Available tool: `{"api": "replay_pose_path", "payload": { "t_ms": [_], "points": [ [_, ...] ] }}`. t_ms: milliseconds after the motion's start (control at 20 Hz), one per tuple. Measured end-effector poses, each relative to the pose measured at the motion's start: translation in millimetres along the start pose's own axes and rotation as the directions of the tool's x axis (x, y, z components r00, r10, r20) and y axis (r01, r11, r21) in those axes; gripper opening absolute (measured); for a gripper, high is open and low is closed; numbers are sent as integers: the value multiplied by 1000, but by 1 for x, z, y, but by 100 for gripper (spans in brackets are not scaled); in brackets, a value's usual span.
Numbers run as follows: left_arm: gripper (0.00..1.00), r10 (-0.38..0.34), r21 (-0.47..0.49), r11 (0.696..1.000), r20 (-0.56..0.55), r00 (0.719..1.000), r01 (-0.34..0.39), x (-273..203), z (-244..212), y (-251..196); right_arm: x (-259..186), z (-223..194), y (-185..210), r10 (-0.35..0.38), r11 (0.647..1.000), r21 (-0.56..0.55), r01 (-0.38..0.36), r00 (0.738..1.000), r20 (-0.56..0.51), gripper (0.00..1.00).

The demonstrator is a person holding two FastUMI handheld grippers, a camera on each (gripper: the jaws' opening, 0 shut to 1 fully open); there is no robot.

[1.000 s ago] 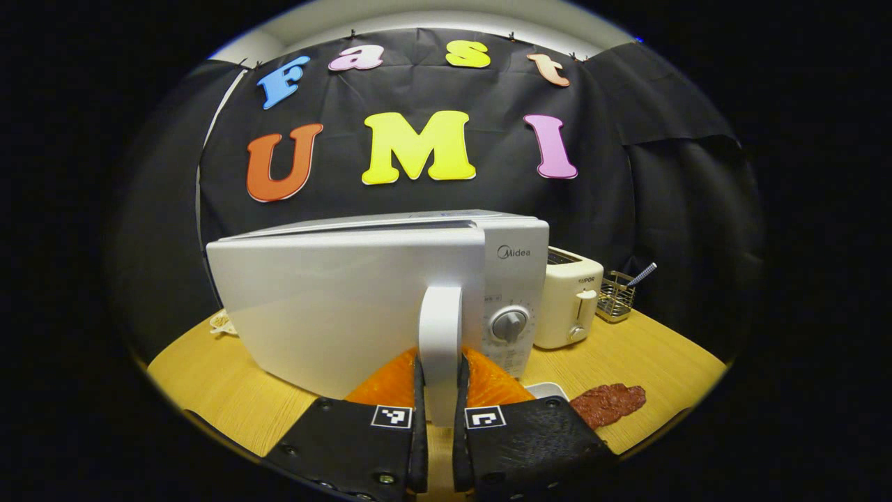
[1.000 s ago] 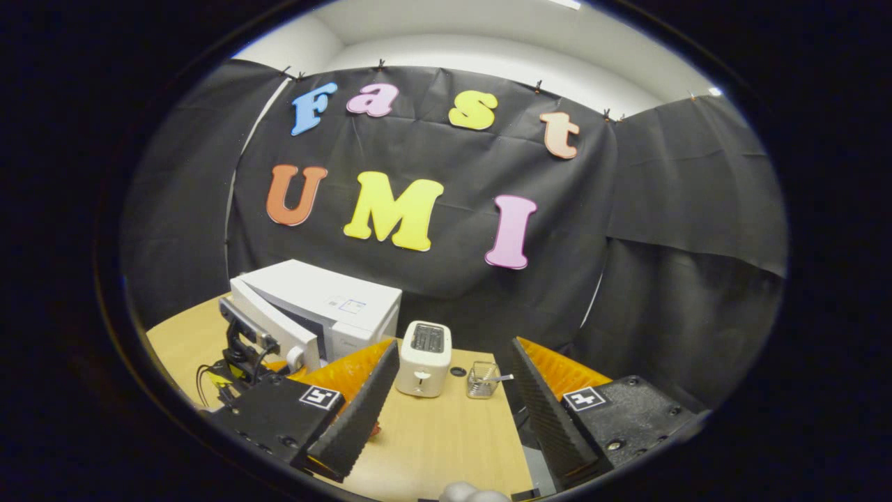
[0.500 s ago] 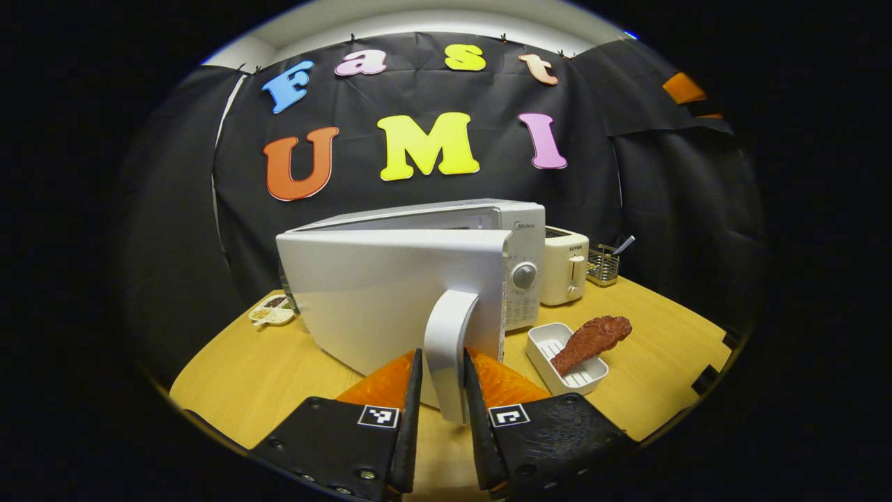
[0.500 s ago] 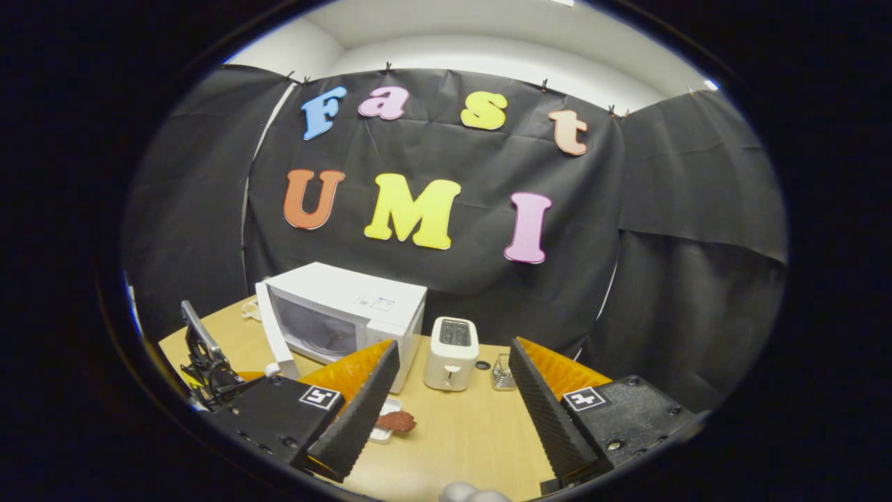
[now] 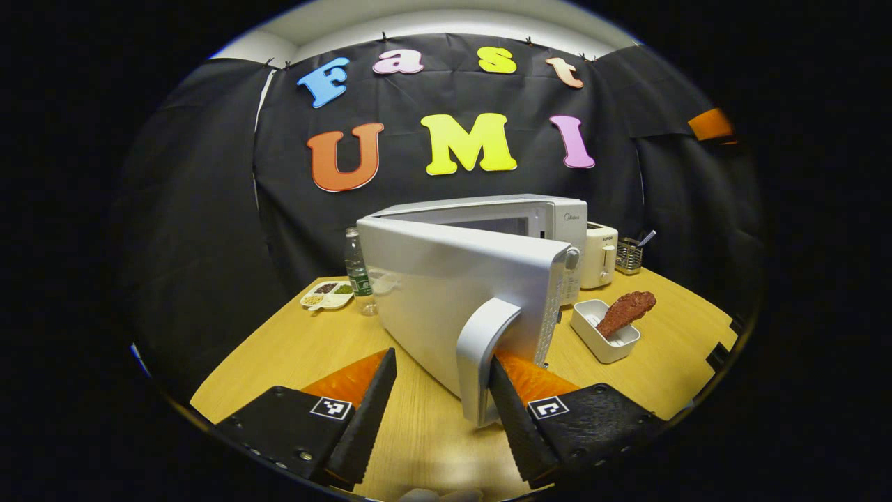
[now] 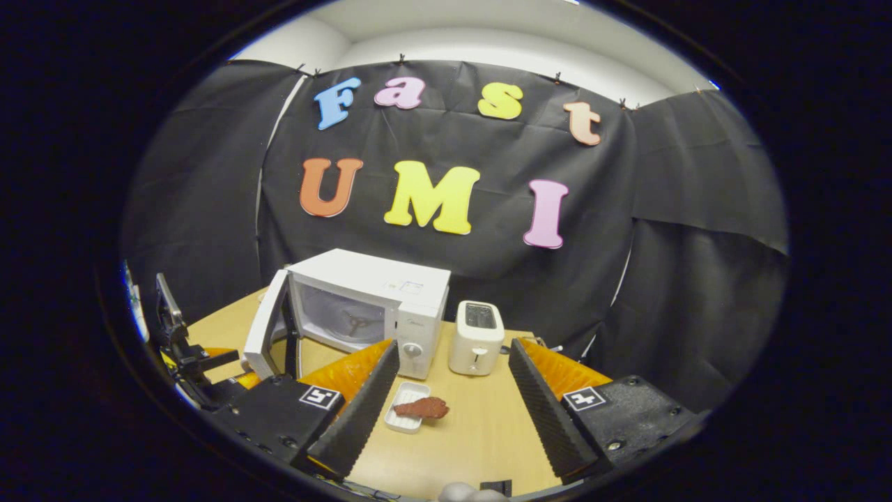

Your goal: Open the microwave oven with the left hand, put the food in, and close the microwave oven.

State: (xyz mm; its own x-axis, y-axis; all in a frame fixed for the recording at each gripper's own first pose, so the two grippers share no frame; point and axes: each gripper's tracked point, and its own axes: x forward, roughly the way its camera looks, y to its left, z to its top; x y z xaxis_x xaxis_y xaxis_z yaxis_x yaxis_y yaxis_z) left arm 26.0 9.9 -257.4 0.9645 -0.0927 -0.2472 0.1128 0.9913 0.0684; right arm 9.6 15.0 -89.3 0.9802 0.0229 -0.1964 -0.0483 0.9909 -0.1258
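The white microwave stands on the wooden table with its door swung wide toward me. The door handle sits between the fingers of my left gripper, close against the right finger; the jaws are open. A reddish-brown piece of food leans in a small white tray to the right of the door. In the right gripper view the microwave shows its open cavity, with the food in front of it. My right gripper hangs open above the table, holding nothing.
A cream toaster and a wire basket stand right of the microwave. A plastic bottle and a divided dish sit to its left. The left gripper's body shows by the open door in the right gripper view.
The left gripper, shut on the door handle before, has opened. The door has swung much wider, showing the cavity. The right gripper stayed open while its view shifted toward the microwave.
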Motion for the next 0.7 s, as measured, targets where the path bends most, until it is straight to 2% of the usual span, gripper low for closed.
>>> {"api": "replay_pose_path", "payload": {
  "t_ms": [50, 100, 150, 300, 350, 400, 450, 500, 550, 600, 650, 700],
  "points": [
    [78, 15, 4, 1000, 1, 1000, -15, -5, 1, 11, -1, -1, 5, 4, 1000, -3, -4, 1000, -1, 100],
    [72, 34, 8, 999, 4, 999, -34, -10, 0, 22, -1, -5, 11, 9, 1000, -5, -9, 1000, -7, 96],
    [82, 49, 7, 999, 7, 999, -49, -15, -1, 33, -1, -7, 16, 15, 1000, -3, -15, 1000, -11, 100],
    [88, 89, -15, 996, -9, 996, -89, -27, -9, 64, -3, -15, 34, 37, 999, -1, -37, 999, -25, 100],
    [90, 94, -26, 995, -16, 995, -94, -30, -12, 73, -4, -17, 39, 42, 999, -2, -42, 999, -27, 96],
    [93, 97, -41, 994, -22, 995, -98, -32, -14, 80, -4, -17, 44, 48, 999, -3, -48, 998, -30, 96],
    [96, 97, -52, 994, -35, 995, -99, -35, -16, 85, -4, -18, 48, 53, 999, -4, -53, 998, -32, 100],
    [96, 96, -64, 993, -35, 995, -98, -36, -17, 90, -4, -19, 53, 59, 998, -5, -60, 998, -34, 96],
    [96, 97, -73, 992, -39, 994, -100, -38, -18, 95, -5, -18, 56, 64, 998, -5, -65, 997, -32, 100],
    [96, 100, -75, 992, -40, 994, -102, -38, -19, 99, -5, -18, 59, 67, 998, -9, -68, 997, -33, 100],
    [96, 94, -77, 992, -42, 995, -97, -38, -20, 101, -6, -17, 61, 72, 997, -9, -73, 997, -31, 96],
    [96, 92, -84, 992, -43, 995, -95, -40, -19, 102, -7, -17, 64, 75, 997, -10, -76, 997, -31, 100]
  ]
}}
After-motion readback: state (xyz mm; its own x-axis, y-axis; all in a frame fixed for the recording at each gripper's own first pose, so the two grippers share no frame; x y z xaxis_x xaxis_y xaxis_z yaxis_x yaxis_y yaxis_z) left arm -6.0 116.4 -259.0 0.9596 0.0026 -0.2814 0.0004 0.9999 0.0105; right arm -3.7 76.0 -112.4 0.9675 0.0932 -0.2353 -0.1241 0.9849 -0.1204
